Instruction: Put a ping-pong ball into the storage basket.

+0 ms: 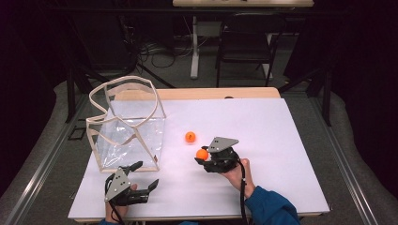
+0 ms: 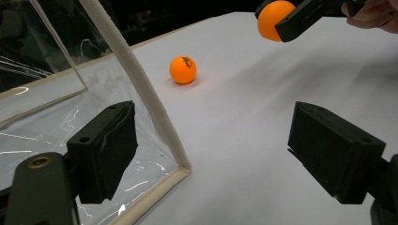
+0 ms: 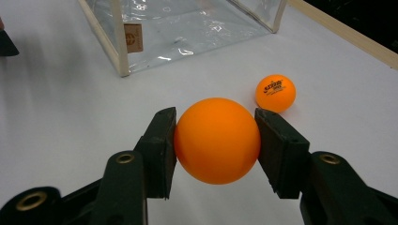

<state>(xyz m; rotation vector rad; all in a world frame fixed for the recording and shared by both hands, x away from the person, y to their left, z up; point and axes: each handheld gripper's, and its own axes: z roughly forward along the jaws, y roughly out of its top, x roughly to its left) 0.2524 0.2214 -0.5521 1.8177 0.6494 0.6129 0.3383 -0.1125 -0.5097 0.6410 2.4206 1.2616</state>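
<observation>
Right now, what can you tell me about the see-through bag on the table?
The clear bag looks like shiny, crinkly plastic with cream fabric trim along its edges and looping cream handles on top. It stands upright and open on the white table, at the left side, and looks empty. A small tan label shows on one side. The left gripper hangs open beside its near corner, not touching it.

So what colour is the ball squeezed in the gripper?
Orange. The ball shows best in the right gripper view.

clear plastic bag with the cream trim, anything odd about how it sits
The clear plastic bag with cream trim stands upright, but its rim is crumpled and its handles flop unevenly. Nothing looks spilled or damaged.
</observation>
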